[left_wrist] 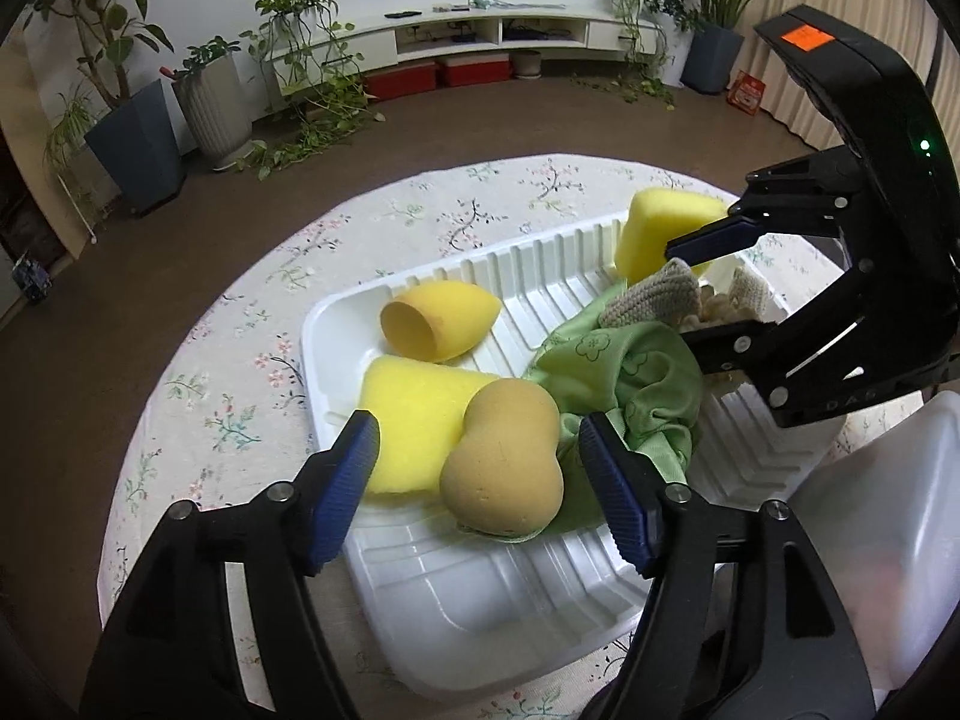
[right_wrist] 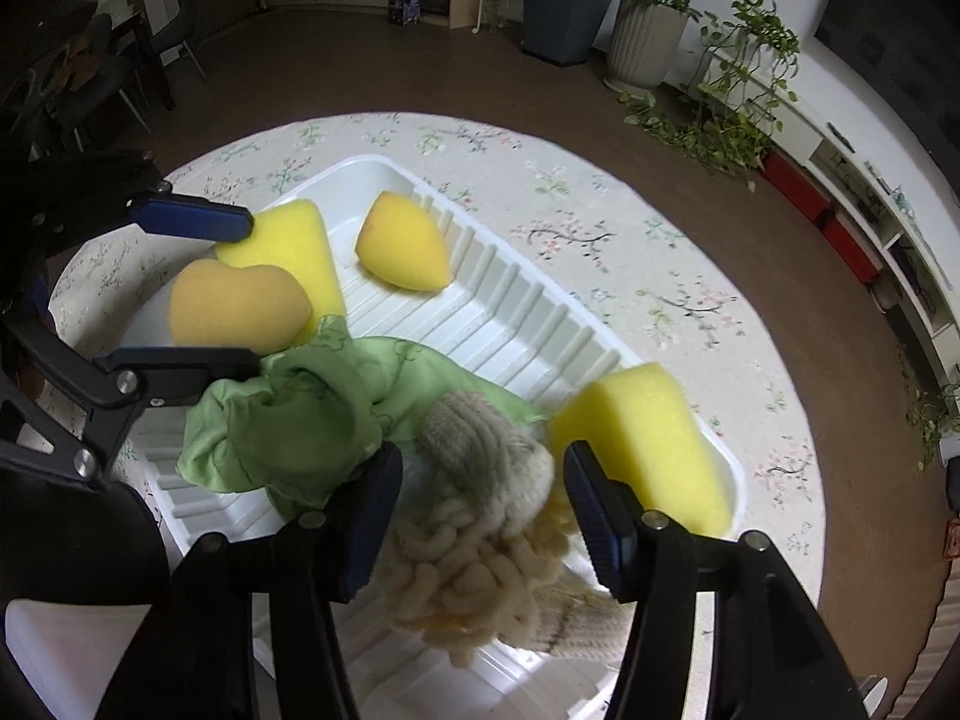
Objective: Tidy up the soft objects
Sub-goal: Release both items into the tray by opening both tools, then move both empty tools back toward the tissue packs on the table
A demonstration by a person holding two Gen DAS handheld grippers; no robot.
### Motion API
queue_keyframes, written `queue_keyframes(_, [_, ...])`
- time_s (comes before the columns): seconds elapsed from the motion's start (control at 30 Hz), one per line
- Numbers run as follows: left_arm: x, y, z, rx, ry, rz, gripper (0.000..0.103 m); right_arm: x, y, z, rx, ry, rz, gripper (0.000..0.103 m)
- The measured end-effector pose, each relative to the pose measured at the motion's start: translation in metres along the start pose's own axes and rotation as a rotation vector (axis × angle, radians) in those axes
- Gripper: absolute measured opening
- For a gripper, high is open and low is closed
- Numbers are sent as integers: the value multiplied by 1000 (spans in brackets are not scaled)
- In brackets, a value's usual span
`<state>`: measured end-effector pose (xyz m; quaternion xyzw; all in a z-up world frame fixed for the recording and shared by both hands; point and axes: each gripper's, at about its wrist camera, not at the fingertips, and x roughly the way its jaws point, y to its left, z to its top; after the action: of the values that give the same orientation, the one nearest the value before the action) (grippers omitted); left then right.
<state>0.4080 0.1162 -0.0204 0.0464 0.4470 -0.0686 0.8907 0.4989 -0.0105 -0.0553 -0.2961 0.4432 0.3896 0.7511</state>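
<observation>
A white ribbed tray (left_wrist: 480, 600) (right_wrist: 510, 324) holds the soft things. A tan gourd-shaped sponge (left_wrist: 504, 462) (right_wrist: 234, 306) lies between the fingers of my left gripper (left_wrist: 477, 423) (right_wrist: 249, 291); the pads stand off it, open. Beside it are a yellow sponge block (left_wrist: 414, 420) (right_wrist: 294, 246) and an orange teardrop sponge (left_wrist: 438, 324) (right_wrist: 408, 252). A crumpled green cloth (left_wrist: 624, 372) (right_wrist: 288, 426) fills the middle. My right gripper (right_wrist: 483, 456) (left_wrist: 690, 294) is open around a beige knitted piece (right_wrist: 486, 444) (left_wrist: 648, 300) and cream chunky yarn (right_wrist: 468, 576). A second yellow block (right_wrist: 648, 438) (left_wrist: 666, 222) leans in the corner.
The tray sits on a round table with a floral cloth (left_wrist: 252, 372) (right_wrist: 600, 228), brown floor all around its edge. A white translucent container (left_wrist: 870, 540) (right_wrist: 60, 648) stands close beside the tray. Potted plants and a low white shelf line the far wall.
</observation>
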Motion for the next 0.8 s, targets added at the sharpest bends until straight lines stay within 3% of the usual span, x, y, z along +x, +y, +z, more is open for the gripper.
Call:
queue_keyframes(0.1, [-10, 2, 0, -5, -23, 5, 73, -9, -4, -3, 19, -21, -5, 61])
queue_keyframes(0.2, [-24, 9, -3, -28, -58, 2, 79, -23, -12, -8, 43, -66, -9, 70])
queue_keyframes(0.27, [-31, 13, -5, -50, -74, -1, 96, -32, -15, -11, 62, -92, -5, 75])
queue_keyframes(0.33, [-39, 18, -10, -82, -95, 0, 103, -43, -18, -15, 83, -119, -14, 82])
queue_keyframes(0.5, [-55, 25, -19, -151, -141, 9, 103, -65, -26, -28, 133, -173, -20, 103])
queue_keyframes(0.8, [-83, 34, -33, -219, -217, 39, 103, -103, -39, -58, 234, -255, -59, 103])
